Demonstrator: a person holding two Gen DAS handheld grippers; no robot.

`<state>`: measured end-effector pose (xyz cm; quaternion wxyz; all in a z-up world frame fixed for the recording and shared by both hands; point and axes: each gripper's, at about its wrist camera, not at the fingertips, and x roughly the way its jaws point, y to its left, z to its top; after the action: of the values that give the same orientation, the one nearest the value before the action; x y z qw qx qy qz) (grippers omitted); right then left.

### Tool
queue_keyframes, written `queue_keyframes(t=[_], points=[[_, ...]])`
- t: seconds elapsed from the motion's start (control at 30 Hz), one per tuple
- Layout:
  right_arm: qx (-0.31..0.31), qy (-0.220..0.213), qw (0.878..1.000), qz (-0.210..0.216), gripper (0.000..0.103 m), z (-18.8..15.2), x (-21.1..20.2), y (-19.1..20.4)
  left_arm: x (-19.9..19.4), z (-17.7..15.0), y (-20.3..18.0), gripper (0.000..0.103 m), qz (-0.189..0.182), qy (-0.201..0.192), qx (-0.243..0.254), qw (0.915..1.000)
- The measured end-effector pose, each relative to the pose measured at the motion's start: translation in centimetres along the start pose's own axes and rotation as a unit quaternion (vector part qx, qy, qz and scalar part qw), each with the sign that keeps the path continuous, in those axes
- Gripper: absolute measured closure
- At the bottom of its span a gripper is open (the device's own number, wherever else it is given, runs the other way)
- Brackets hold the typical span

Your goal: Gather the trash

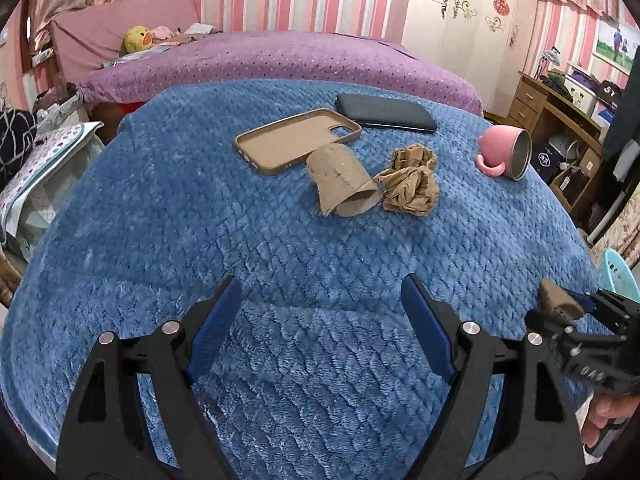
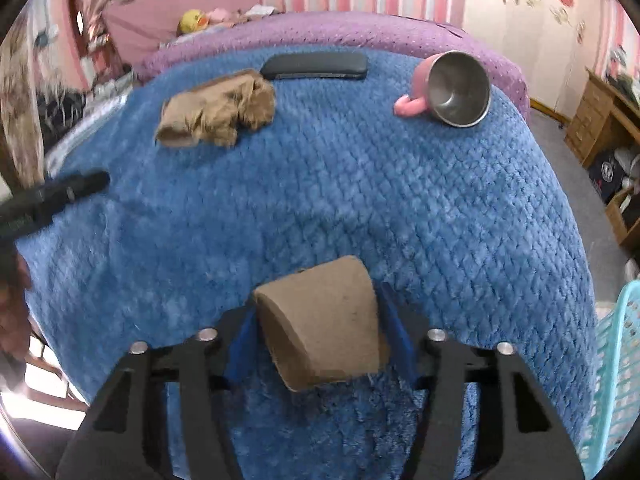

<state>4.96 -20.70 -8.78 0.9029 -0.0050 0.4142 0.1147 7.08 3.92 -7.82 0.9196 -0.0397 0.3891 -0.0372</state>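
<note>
Your right tool (image 2: 318,330) grips a cardboard cup (image 2: 320,328); the basket (image 2: 616,380) lies at three o'clock, your left tool (image 1: 320,316) gaping empty.

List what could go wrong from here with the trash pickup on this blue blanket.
1. The right gripper has a brown cardboard piece between its jaws; whether the pads press it is unclear, so it may slip before reaching the turquoise basket.
2. The flattened cardboard cup overlaps the tan phone case; the open left gripper might drag the case along.
3. The crumpled brown paper touches that cup and could shift off the soft blanket.
</note>
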Motion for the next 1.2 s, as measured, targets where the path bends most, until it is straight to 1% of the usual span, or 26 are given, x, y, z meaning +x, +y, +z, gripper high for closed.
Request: queue_keyframes(t=[0.07,0.17,0.23,0.3,0.43,0.53,0.63,0.7,0.77,0.87,0.97,1.0,1.07,1.13,1.2], points=[[-0.001,-0.014,1.000,0.007,0.050,0.5,-0.7,0.5,-0.2,0.2,-0.1,0.023,-0.005,-0.004,-0.006,1.0000],[-0.004,-0.051,0.999,0.000,0.050,1.5,-2.6,1.4,-0.6,0.6,-0.5,0.023,-0.009,-0.015,-0.010,0.9998],[0.003,-0.075,0.997,0.001,0.050,2.6,-4.0,1.5,-1.0,1.0,-0.7,0.023,-0.018,-0.025,-0.018,0.9994],[0.001,-0.087,0.996,-0.004,0.050,4.1,-4.7,1.6,-1.3,1.4,-1.1,0.023,-0.026,-0.037,-0.026,0.9986],[0.000,-0.092,0.996,-0.018,0.049,6.5,-4.2,1.2,-1.2,2.0,-2.1,0.023,-0.027,-0.049,-0.023,0.9982],[0.030,-0.106,0.994,0.006,0.049,6.6,-3.4,-0.2,-0.6,2.3,-2.7,0.023,-0.028,-0.057,-0.025,0.9977],[0.049,-0.088,0.995,0.005,0.049,5.9,-1.9,-1.4,0.4,2.7,-3.5,0.024,-0.032,-0.066,-0.016,0.9972],[0.050,-0.087,0.995,0.006,0.049,5.9,-1.6,-1.8,0.9,3.0,-4.2,0.024,-0.035,-0.075,0.000,0.9966],[0.050,-0.089,0.995,-0.004,0.049,6.2,-1.4,-2.4,1.4,3.3,-5.4,0.024,-0.036,-0.085,0.018,0.9956],[0.065,-0.087,0.994,0.003,0.048,6.6,-1.1,-3.1,2.3,3.7,-6.5,0.025,-0.036,-0.088,0.027,0.9951],[0.059,-0.087,0.994,0.004,0.048,7.2,-0.7,-3.2,3.5,4.2,-7.4,0.031,-0.042,-0.085,0.028,0.9952],[0.053,-0.088,0.995,0.002,0.048,7.5,-0.6,-3.2,3.9,4.3,-7.5,0.032,-0.039,-0.082,0.029,0.9954],[0.052,-0.088,0.995,0.004,0.048,7.6,-0.4,-3.3,4.8,4.5,-7.7,0.037,-0.032,-0.073,0.028,0.9964],[0.055,-0.084,0.995,0.010,0.047,7.7,-0.2,-3.4,5.6,4.7,-7.6,0.039,-0.028,-0.064,0.021,0.9973],[0.054,-0.082,0.995,0.009,0.047,7.7,0.1,-3.5,6.4,5.0,-7.6,0.045,-0.026,-0.057,0.017,0.9979]])
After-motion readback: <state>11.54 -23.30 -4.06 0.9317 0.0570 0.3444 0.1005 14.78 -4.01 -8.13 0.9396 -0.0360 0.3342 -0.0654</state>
